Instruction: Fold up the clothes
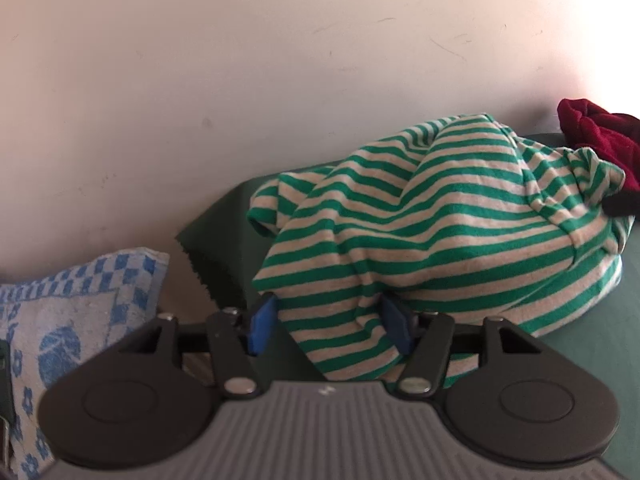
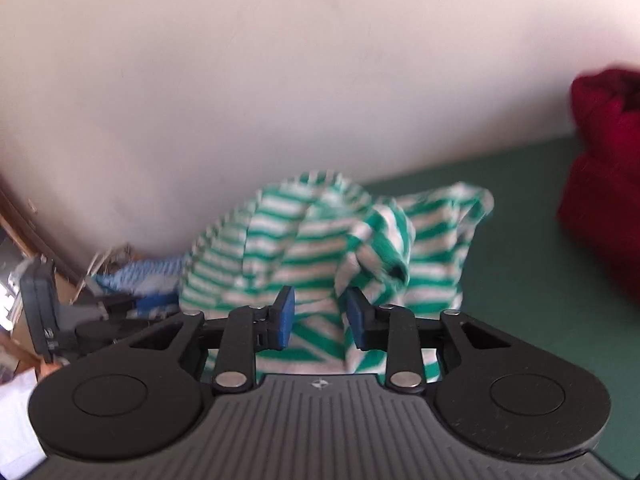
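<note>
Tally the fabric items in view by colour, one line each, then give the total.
Green and beige striped knit shirt: 1
Dark red plush garment: 1
Blue and white checked towel: 1
Dark green cloth covering the table: 1
Total: 4

A bunched shirt [image 1: 432, 232] lies on a mat [image 1: 224, 240] that covers the surface, against the wall [image 1: 240, 80]. To its left sits a towel [image 1: 80, 300], off the mat's edge. To its right, touching it, another garment [image 1: 600, 136] is heaped by the wall.
</note>
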Demonstrator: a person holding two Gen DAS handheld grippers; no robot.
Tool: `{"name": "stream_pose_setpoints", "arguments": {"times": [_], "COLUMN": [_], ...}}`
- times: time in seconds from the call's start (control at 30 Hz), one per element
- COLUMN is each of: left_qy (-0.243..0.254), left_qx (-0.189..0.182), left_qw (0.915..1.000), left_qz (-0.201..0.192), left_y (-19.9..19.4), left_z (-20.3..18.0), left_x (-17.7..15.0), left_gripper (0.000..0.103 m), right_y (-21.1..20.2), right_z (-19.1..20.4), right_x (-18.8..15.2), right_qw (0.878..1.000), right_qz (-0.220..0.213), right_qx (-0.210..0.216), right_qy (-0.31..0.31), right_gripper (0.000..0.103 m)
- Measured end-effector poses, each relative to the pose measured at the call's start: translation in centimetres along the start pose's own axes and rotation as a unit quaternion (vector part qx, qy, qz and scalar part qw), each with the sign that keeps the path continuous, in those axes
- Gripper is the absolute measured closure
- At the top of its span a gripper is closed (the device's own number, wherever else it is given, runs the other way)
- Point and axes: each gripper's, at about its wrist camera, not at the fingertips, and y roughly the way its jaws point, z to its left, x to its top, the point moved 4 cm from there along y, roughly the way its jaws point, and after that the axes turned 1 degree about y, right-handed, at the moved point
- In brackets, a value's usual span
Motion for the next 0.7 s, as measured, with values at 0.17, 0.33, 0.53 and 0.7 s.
{"name": "stream_pose_setpoints", "arguments": {"times": [0.17,0.33,0.53,0.7], "left_qy": [-0.002,0.002,0.000,0.049], "left_qx": [0.006,0.013,0.004,0.015], "left_qw": [1.0000,0.9999,0.9986,0.9981], "left_qz": [0.001,0.001,-0.052,-0.034], "left_y": [-0.3,-0.8,-4.7,-2.9], "left_z": [0.1,0.0,-1.4,-4.0], "left_x": [-0.1,-0.3,0.2,0.1], "left_gripper": [0.031,0.038,0.045,0.045], "right_y": [0.4,-0.1,-1.4,1.8], "right_z": [0.7,-1.6,2.1,5.0], "right_x": [-0.7,-0.6,-0.2,-1.3], "right_qw": [1.000,0.999,0.999,0.999], "right_qz": [0.016,0.014,-0.044,-0.009], "right_qx": [-0.014,-0.048,-0.003,-0.005], "right_qy": [-0.001,0.020,-0.004,-0.038], "right_gripper": [0.085,0.073,0.072,0.062]}}
